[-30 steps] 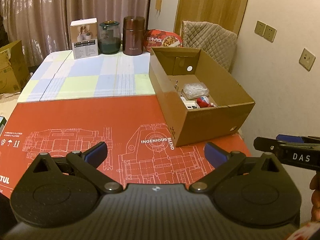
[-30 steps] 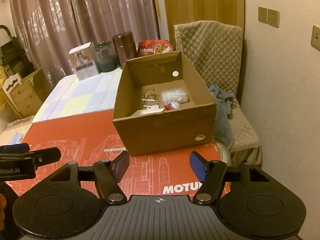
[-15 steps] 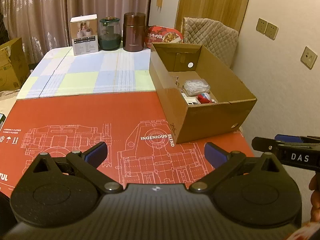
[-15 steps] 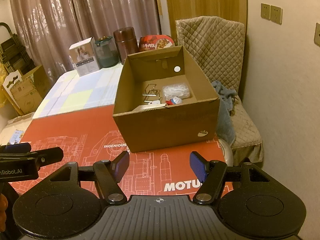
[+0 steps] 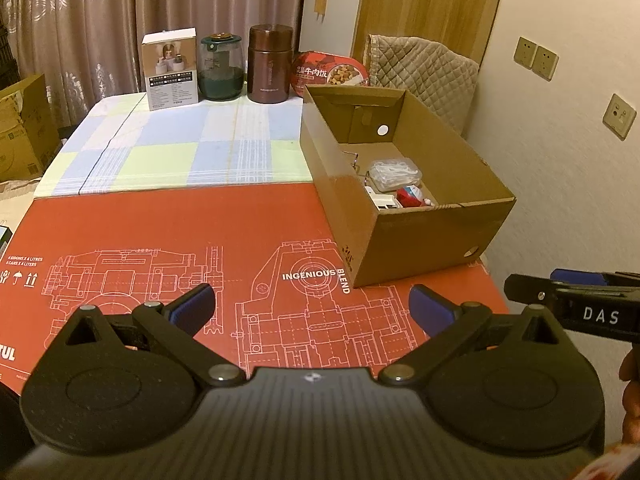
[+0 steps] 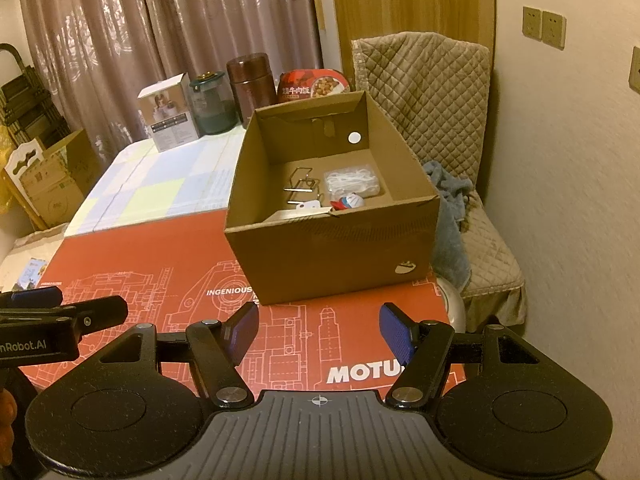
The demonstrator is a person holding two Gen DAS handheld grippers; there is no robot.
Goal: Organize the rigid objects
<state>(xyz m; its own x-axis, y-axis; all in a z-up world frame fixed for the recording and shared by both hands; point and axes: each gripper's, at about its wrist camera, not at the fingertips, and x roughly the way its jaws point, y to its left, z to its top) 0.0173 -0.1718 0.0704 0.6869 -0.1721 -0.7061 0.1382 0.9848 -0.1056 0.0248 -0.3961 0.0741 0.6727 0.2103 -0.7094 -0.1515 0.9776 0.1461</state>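
Note:
An open cardboard box [image 5: 436, 240] [image 6: 332, 256] stands on the red printed board [image 5: 180, 232] [image 6: 160, 264] at the right. Inside lie a clear plastic bag [image 5: 394, 174] [image 6: 352, 182], a white item [image 5: 382, 202], a red-and-white toy [image 5: 410, 196] [image 6: 350, 202] and metal wire pieces [image 6: 302, 188]. My left gripper [image 5: 312, 306] is open and empty above the board, in front of the box. My right gripper [image 6: 320, 330] is open and empty, also short of the box.
At the table's far edge stand a white carton [image 5: 171, 68], a green-lidded glass jar [image 5: 221, 67], a brown canister [image 5: 270, 64] and a red food bowl [image 5: 330, 72]. A quilted chair [image 6: 440, 128] with a blue cloth stands right of the table, by the wall.
Both grippers have risen and pulled back a little, so more of the box's inside shows. Jaws stay open.

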